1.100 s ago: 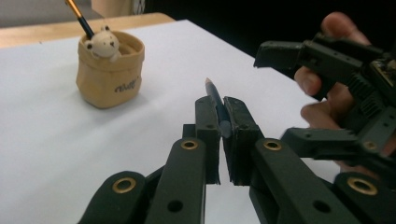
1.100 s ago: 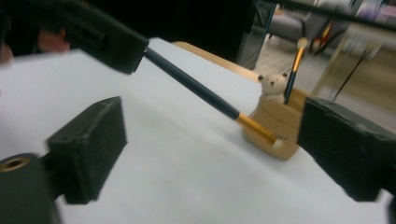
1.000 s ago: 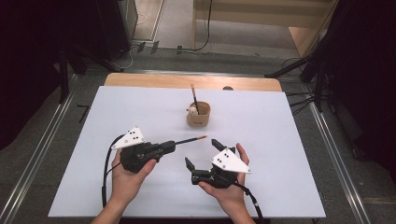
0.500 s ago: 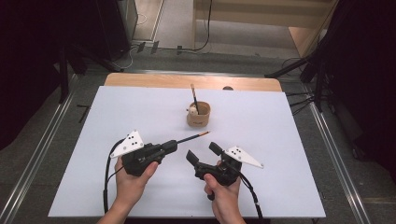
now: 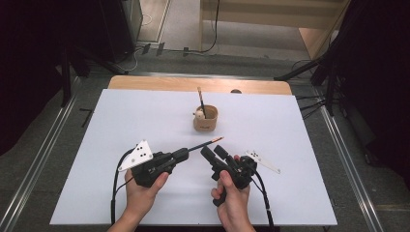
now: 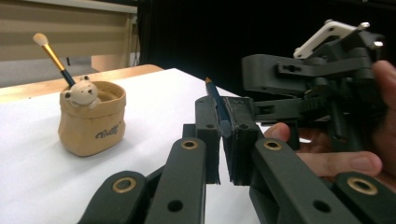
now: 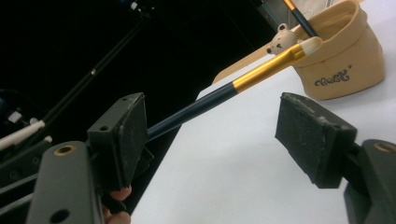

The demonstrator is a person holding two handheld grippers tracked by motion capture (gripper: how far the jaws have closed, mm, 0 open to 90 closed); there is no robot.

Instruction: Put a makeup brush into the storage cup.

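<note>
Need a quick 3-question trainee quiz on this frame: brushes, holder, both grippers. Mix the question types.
1. True or false: the left gripper is shut on a brush.
2. What already stands in the tan holder? A) a pencil B) a second brush C) nothing
3. Fill in: the right gripper has its fingers ____, with nothing pressed between them.

Key: 1 true. 2 B. 3 open; they have just been closing, and the held brush only passes behind one finger in the right gripper view.
</note>
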